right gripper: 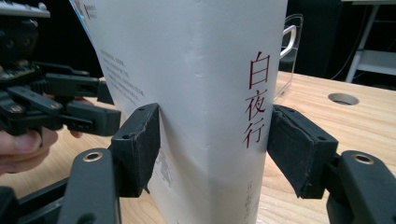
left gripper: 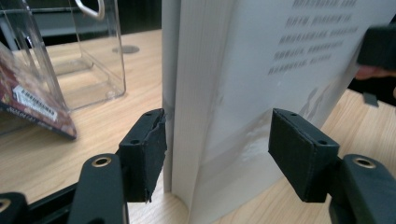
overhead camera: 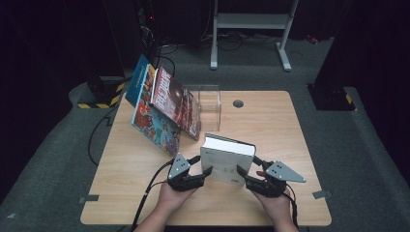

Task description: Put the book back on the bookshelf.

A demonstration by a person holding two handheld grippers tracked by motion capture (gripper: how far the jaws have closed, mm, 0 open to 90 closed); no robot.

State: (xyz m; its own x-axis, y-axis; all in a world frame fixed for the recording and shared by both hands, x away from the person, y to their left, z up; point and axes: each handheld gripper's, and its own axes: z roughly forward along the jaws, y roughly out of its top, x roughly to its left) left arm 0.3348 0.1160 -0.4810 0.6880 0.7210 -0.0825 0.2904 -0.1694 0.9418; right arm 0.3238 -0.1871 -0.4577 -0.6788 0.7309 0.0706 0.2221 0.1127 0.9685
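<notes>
Clear box (overhead camera: 209, 107): held nothing | white book (overhead camera: 226, 158): upright, red spine characters | right gripper (right gripper: 212, 135) fingers gripped spine | left gripper (left gripper: 217, 149) fingers stood open, astride page edge

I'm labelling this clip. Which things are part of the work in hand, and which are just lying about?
In the job:
- white book, standing on the table
- left claw, at its page edge
- right claw, pads on the spine end

Lying about:
- leaning magazines
- clear plastic box
</notes>
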